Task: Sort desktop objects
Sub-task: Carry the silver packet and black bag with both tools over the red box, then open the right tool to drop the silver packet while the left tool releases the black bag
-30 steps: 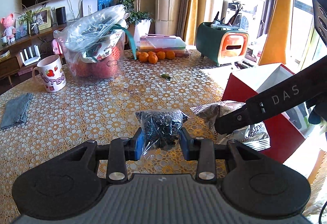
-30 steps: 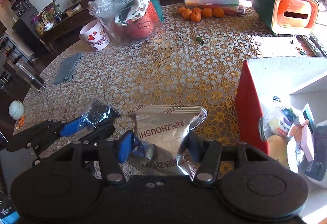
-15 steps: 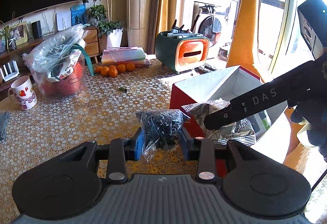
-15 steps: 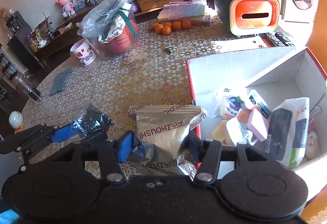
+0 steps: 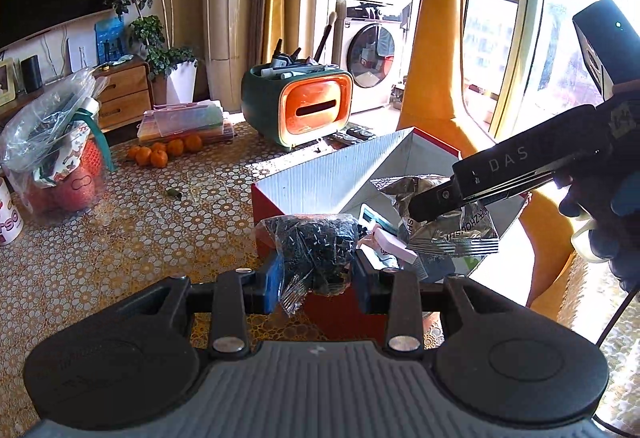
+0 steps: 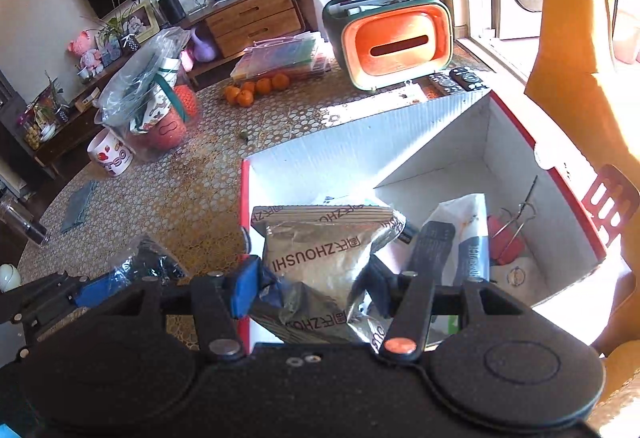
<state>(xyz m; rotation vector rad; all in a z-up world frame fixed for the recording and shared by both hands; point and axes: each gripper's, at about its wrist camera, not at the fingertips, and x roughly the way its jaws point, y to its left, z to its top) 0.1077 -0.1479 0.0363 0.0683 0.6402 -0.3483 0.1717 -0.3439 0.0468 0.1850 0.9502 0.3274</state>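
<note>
Both claws have swung across from over the patterned surface (image 6: 168, 194) toward the red-and-white box (image 6: 440, 134), which sat at the edge of each view a moment ago and now fills the middle; the mug, the oranges and the plastic-wrapped bundle have slid off to the side

Left claw (image 5: 316, 270) is partly closed on a small clear bag of dark bits (image 5: 312, 242), its blue pads pressing the bag from both sides. It hangs just short of the box's near red wall, over the surface, not yet above the opening. Right claw (image 6: 316, 286) is clamped at about mid-width on a silver foil packet (image 6: 324, 250), and that packet is already above the box interior, over the things lying inside (a white pouch and a few smaller items)

Step in hand, as I read it: carrying 2 items to the box for dropping in. Next the right claw needs only to lower a little and let go over a free patch of the box floor. Left claw should travel on past the near wall before releasing, and keep clear of the right claw, which is close beside it
</note>
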